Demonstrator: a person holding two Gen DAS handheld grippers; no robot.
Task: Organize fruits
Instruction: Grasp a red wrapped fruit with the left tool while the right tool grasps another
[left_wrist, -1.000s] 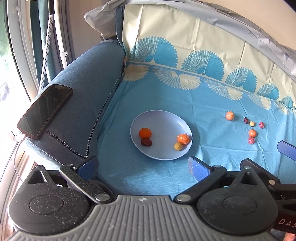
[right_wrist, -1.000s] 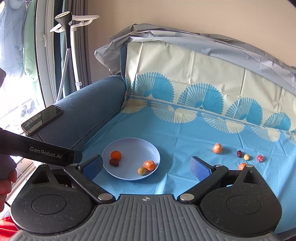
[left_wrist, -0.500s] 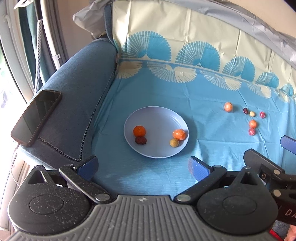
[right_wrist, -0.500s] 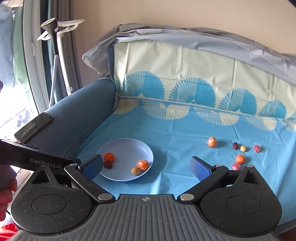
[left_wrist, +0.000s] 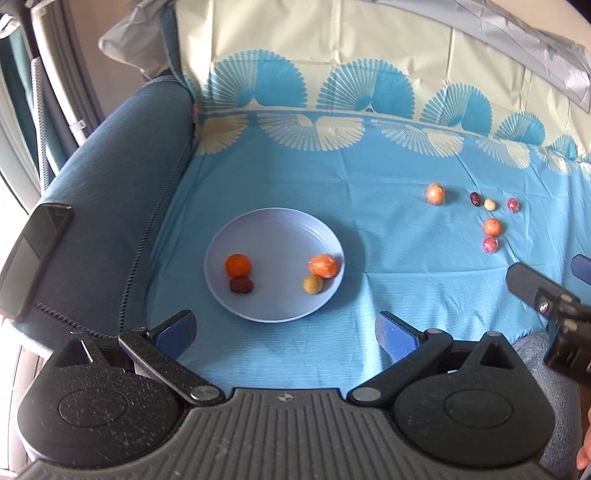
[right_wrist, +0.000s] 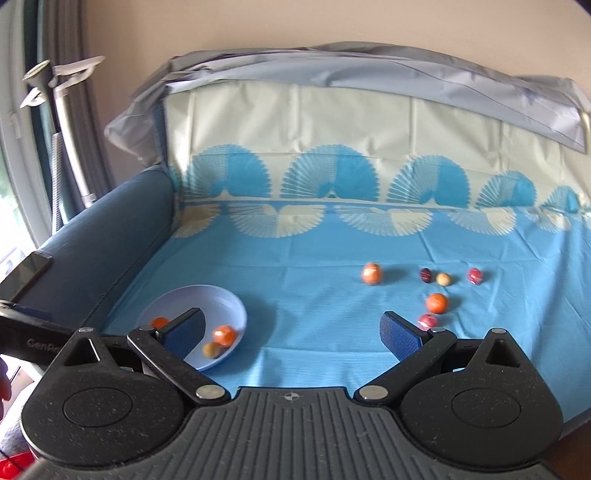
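A pale blue plate (left_wrist: 280, 236) lies on the blue cloth and holds an orange fruit (left_wrist: 238, 265), a dark date (left_wrist: 242, 285), a wrapped orange fruit (left_wrist: 324, 265) and a small yellow fruit (left_wrist: 312, 284). Several loose fruits lie to the right: a wrapped orange one (left_wrist: 434, 193), a dark one (left_wrist: 474, 199), a pale one (left_wrist: 489, 204), a red one (left_wrist: 512, 205), an orange one (left_wrist: 492, 226) and a pink one (left_wrist: 490, 244). My left gripper (left_wrist: 284, 328) is open and empty, just in front of the plate. My right gripper (right_wrist: 291, 330) is open and empty, in front of the loose fruits (right_wrist: 437, 302); the plate (right_wrist: 225, 306) is at its left.
A black phone (left_wrist: 31, 254) lies on the blue sofa armrest (left_wrist: 110, 206) at the left. The patterned cloth (left_wrist: 369, 155) climbs the sofa back. The right gripper's body (left_wrist: 546, 306) shows at the right edge of the left wrist view. A stand (right_wrist: 59, 110) is by the window.
Both grippers have shifted to the right over the sofa seat. In the right wrist view the plate slid left behind the left finger and the loose fruits came nearer. No fruit has moved.
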